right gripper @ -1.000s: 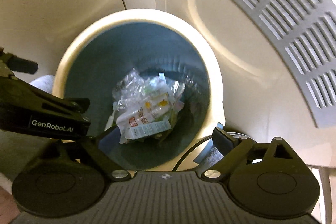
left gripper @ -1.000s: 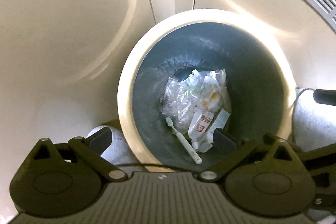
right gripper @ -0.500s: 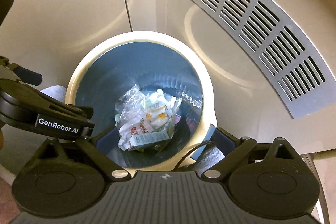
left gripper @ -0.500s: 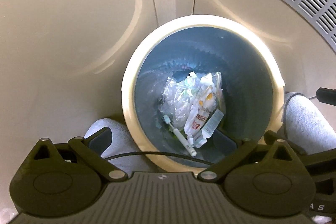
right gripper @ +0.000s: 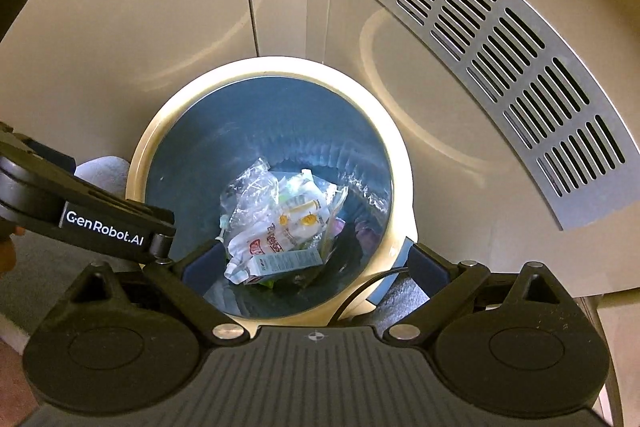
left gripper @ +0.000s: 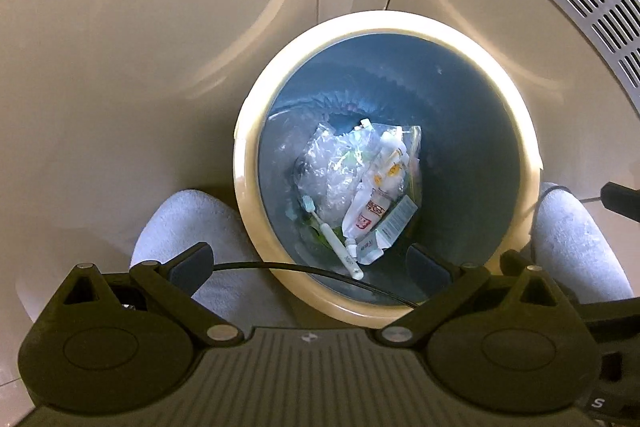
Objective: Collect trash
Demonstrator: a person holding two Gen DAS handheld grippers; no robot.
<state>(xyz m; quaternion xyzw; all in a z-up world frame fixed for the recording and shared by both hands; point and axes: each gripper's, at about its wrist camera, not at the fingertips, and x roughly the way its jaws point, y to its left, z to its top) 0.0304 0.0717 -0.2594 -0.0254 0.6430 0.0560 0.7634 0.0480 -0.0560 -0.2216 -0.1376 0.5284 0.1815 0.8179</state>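
A round bin with a cream rim (left gripper: 246,187) and a blue-grey inside stands on the floor below both grippers. At its bottom lie crumpled clear wrappers (left gripper: 328,167), a white toothbrush (left gripper: 332,239), a toothpaste tube (left gripper: 366,215) and a small box (left gripper: 396,223). The right wrist view shows the same bin rim (right gripper: 272,67), wrappers (right gripper: 252,195), tube (right gripper: 260,247) and box (right gripper: 288,261). My left gripper (left gripper: 308,263) hangs open over the near rim, holding nothing. My right gripper (right gripper: 312,263) is open and empty too, above the bin's near side.
Two pale fuzzy slippers (left gripper: 188,227) (left gripper: 568,239) flank the bin. A black cable (left gripper: 300,267) crosses in front of the left gripper. Beige wall panels stand behind the bin, with a grey vent grille (right gripper: 512,67) at the right. The left gripper's body (right gripper: 100,227) reaches in from the left.
Both grippers have drawn up and back from the bin, which looks smaller and farther below. The trash inside has not moved, and both grippers stay open.
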